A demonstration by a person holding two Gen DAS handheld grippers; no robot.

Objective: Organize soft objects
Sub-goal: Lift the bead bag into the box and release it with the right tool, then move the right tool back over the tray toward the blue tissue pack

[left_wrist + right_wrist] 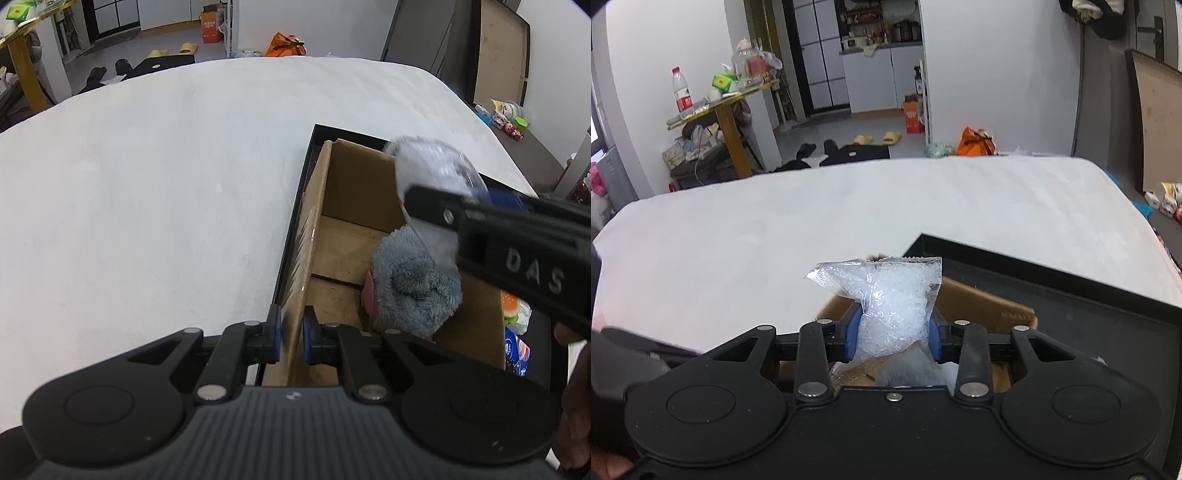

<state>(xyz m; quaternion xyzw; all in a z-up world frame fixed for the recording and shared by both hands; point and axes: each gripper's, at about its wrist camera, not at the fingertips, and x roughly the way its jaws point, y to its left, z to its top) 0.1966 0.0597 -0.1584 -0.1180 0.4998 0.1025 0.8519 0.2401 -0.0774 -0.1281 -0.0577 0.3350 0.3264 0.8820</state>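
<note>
A cardboard box point(354, 192) stands in a black tray point(295, 206) on a white bed. My left gripper point(291, 336) is shut on the box's left flap point(308, 236). A grey fluffy plush point(413, 284) lies inside the box. My right gripper point(894, 332) is shut on a clear plastic bag of white beads point(890, 295) and holds it above the box point(982, 299). In the left wrist view the bag point(432, 173) hangs over the box's right side, with the right gripper's arm point(517, 251) across it.
The white bed point(166, 184) spreads to the left and behind the tray. Snack packets point(517, 325) lie at the tray's right edge. A yellow table point(727, 110), slippers and an orange bag point(975, 142) stand on the floor beyond the bed.
</note>
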